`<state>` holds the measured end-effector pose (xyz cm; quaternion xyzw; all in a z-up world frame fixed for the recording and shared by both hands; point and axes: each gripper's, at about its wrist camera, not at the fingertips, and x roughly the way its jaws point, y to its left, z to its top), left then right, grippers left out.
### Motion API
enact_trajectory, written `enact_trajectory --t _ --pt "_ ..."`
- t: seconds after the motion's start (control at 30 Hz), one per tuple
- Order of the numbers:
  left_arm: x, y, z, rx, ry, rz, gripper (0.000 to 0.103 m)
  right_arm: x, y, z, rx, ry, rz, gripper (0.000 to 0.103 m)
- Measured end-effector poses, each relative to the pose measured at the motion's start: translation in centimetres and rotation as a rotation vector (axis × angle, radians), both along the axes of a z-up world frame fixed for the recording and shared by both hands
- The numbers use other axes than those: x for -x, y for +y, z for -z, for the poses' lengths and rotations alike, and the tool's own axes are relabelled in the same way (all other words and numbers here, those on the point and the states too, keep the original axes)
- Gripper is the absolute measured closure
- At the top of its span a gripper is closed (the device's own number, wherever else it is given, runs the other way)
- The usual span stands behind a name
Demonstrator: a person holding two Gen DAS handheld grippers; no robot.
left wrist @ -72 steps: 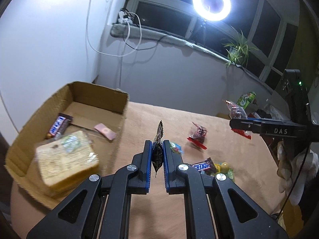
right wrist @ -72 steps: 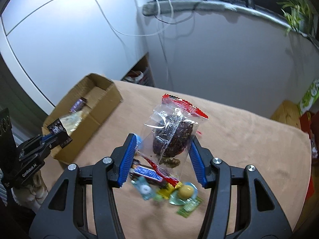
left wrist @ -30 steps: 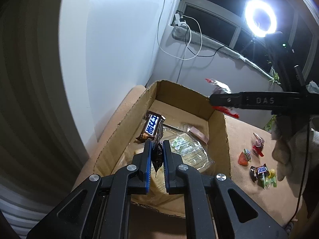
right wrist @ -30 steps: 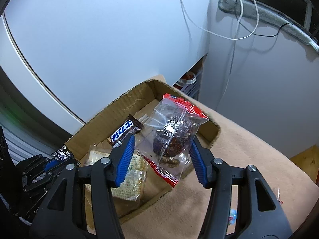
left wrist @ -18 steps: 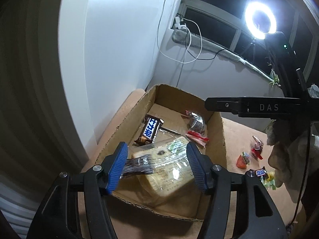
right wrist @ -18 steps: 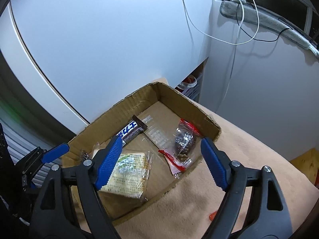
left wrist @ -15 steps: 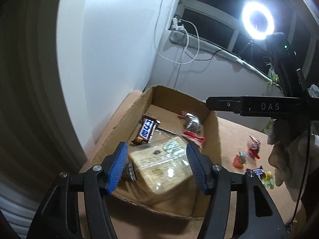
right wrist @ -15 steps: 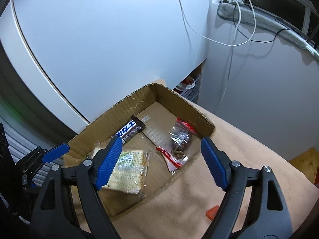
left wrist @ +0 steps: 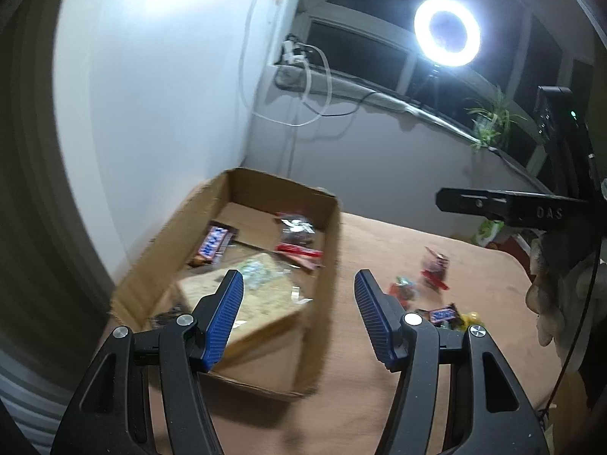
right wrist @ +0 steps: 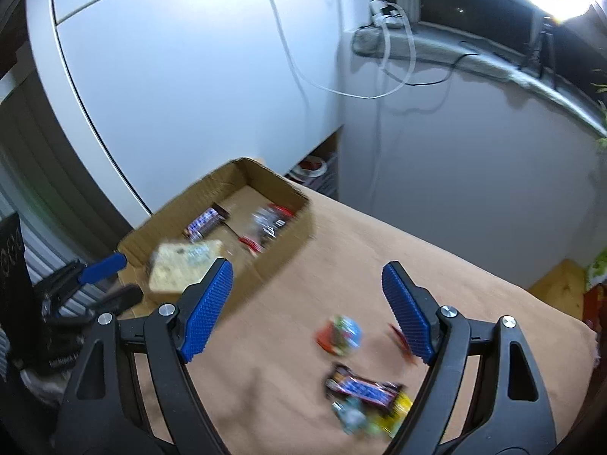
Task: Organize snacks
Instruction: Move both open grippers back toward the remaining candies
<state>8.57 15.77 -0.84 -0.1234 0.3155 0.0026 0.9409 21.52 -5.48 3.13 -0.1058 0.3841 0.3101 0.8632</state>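
Left hand-held gripper (left wrist: pixel 296 318): jaws released, spread wide, nothing held or touched. Right hand-held gripper (right wrist: pixel 307 307): likewise released and empty. Cardboard box (left wrist: pixel 326 265) is seen on the tabletop (right wrist: pixel 303 265), containing a bread pack (left wrist: pixel 265 295), a blue chocolate bar (left wrist: pixel 214 242) and a clear red-edged snack bag (left wrist: pixel 297 237). Loose snacks (right wrist: pixel 360 394) are noted on the tabletop beside the box, blurred.

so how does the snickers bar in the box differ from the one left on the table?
The boxed Snickers bar lies alone on the cardboard box floor, near the far wall; the table Snickers bar sits on the tan cloth in a cluster, touching small yellow and green candies. The boxed bar is already sorted, the table bar is not. Both have the same brown wrapper with blue lettering.
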Motion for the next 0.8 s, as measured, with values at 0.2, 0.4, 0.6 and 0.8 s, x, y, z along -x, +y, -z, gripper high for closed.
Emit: enact_trajectory --t 0.2,0.4,0.6,0.8 --pt "-0.3 -3.9 0.2 0.007 0.004 0.079 0.042 1.6 -6.0 0.2 0.006 -0.013 0.052 0.02" --pt "-1.0 -7.4 0.9 0.013 0.021 0.148 0.042 2.5 -11.3 1.8 0.03 0.015 0.128 0.02" --pt "-2.2 -10.1 2.0 0.009 0.046 0.199 0.043 2.4 -15.5 4.9 0.038 0.072 0.194 0.02" --pt "-3.9 -11.9 3.5 0.017 0.076 0.22 0.054 2.4 -16.2 7.7 0.038 0.119 0.184 0.032"
